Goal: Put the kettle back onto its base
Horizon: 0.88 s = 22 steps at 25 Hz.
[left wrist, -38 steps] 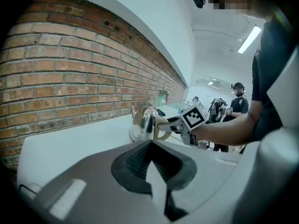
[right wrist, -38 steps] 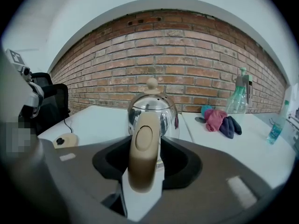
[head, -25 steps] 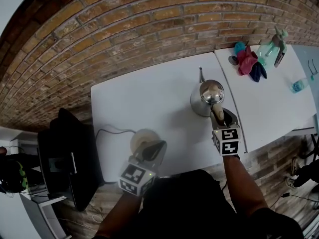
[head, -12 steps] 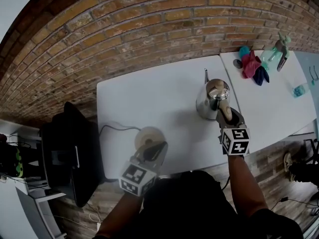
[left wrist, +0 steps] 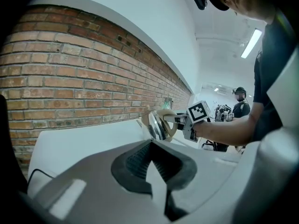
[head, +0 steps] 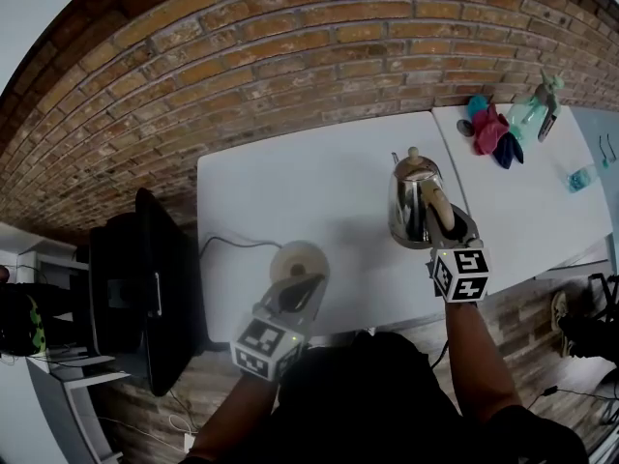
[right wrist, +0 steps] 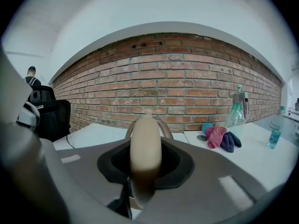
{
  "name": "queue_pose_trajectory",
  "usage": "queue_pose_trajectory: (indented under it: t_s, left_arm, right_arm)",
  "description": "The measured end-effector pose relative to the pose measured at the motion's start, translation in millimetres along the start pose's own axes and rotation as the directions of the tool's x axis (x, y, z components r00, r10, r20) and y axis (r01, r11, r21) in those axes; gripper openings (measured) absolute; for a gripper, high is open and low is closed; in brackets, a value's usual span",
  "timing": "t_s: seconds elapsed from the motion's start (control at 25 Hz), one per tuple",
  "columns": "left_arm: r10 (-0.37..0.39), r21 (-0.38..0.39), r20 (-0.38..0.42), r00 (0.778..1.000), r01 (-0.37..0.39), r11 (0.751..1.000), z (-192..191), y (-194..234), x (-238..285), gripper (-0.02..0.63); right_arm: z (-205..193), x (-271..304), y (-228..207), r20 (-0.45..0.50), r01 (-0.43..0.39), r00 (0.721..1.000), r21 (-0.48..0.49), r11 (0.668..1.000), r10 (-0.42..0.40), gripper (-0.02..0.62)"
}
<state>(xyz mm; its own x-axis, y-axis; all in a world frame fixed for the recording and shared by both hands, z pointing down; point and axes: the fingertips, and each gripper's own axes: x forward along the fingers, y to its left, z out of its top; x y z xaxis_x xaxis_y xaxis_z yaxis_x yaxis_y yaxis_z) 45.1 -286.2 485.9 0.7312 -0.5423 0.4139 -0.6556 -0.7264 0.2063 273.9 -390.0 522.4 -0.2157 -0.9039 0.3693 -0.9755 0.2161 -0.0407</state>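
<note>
Near table edge: left gripper (head: 298,291) hovers over the front rim of the round cream base (head: 295,257). Jaws pressed together, nothing between them. Marker cube faces up toward the person.

Right gripper (head: 447,222), also near the front edge, further right. Jaws clamped on the tan handle (right wrist: 145,143) of the kettle (head: 411,206); the handle stands upright between the black pads.

Kettle: polished steel, thin spout pointing toward the wall, lid knob on top. Body leans, shiny side showing from above. Sits well to the right of the base, not on it. Cannot tell whether its bottom clears the tabletop.

Base flat on the white table (head: 290,191), left of centre. Dark cable (head: 232,244) runs from it across the surface to the left edge.

Left of the table: black chair (head: 145,288), back close to the table's side.

Right, butted against the first: second white table (head: 542,201). On its far part, a pink cloth (head: 488,124) touching a dark blue cloth (head: 507,149), and a pale green spray bottle (head: 540,100) just beside them. Small clear bottle (head: 580,177) with blue liquid further right, apart.

Behind everything: brick wall (head: 242,56), along both tables.
</note>
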Motion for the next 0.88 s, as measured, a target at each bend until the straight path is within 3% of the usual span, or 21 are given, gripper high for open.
queue_pose_trajectory:
  t_s: [0.88]
  left_arm:
    - [0.040, -0.055, 0.044, 0.998, -0.037, 0.998, -33.9, 5.4, -88.4, 0.000]
  right_arm:
    - [5.1, -57.6, 93.5, 0.035, -0.069, 0.997, -0.039, 0.997, 0.070, 0.106]
